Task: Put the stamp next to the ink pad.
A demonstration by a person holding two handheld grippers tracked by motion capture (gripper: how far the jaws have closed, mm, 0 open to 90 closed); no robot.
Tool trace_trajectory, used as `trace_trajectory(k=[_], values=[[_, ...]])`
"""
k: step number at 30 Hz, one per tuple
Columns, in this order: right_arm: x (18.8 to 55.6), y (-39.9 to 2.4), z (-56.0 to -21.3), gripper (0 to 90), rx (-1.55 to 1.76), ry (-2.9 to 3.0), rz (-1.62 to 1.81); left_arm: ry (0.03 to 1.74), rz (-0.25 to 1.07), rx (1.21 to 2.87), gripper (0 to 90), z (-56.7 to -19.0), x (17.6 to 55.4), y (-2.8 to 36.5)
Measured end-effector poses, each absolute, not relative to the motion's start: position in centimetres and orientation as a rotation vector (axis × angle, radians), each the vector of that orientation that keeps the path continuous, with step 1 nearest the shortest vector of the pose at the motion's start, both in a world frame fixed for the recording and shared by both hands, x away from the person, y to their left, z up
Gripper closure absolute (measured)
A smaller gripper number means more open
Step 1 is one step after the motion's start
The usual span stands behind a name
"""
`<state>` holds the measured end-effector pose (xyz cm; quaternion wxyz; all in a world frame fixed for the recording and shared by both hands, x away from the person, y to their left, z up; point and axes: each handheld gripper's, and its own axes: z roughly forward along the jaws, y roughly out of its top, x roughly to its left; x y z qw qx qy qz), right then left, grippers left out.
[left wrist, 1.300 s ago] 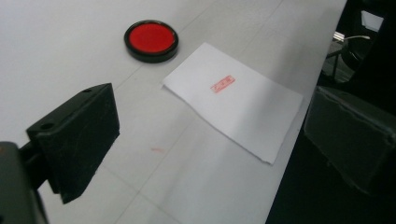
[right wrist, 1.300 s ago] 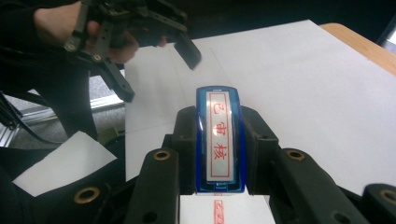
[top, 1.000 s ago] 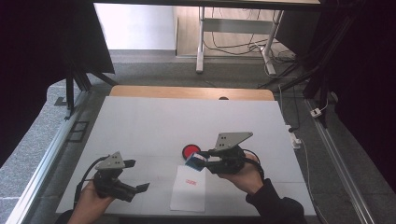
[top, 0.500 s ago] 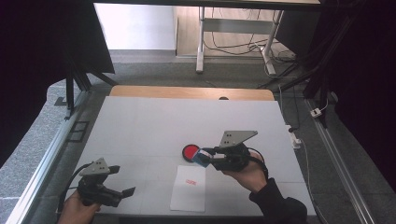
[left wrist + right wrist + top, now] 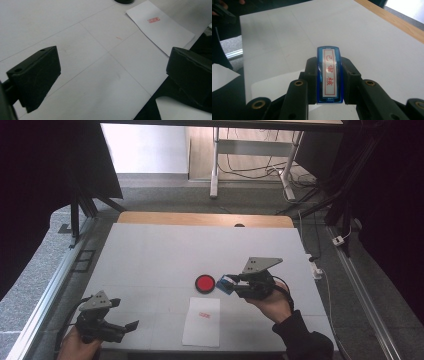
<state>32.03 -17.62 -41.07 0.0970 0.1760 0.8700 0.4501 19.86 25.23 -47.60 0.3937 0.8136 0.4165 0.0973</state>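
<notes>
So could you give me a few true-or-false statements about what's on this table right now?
1. The right tool grips a blue rectangular stamp. True.
2. The white paper sheet is blank. False: it bears a small red stamp mark.
3. The left tool holds the paper. False: its jaws stand open, holding nothing.
4. The round red ink pad sits beyond the paper. True.
5. The stamp is pressed on the ink pad. False: it is beside the pad.

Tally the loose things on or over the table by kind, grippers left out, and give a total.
Stamp, blue, clamped in the right gripper: 1
Ink pad, red and round: 1
Paper sheet, white with a red mark: 1
Total: 3
</notes>
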Motion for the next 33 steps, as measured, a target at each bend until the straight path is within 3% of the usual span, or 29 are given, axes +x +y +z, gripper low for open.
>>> trace_trajectory(k=[33], values=[[35.8, -22.0, -44.5, 71.0, 0.790, 2.504, 1.008, 1.059, 0.265, 2.095, 0.7, -47.6, 19.8, 24.9]])
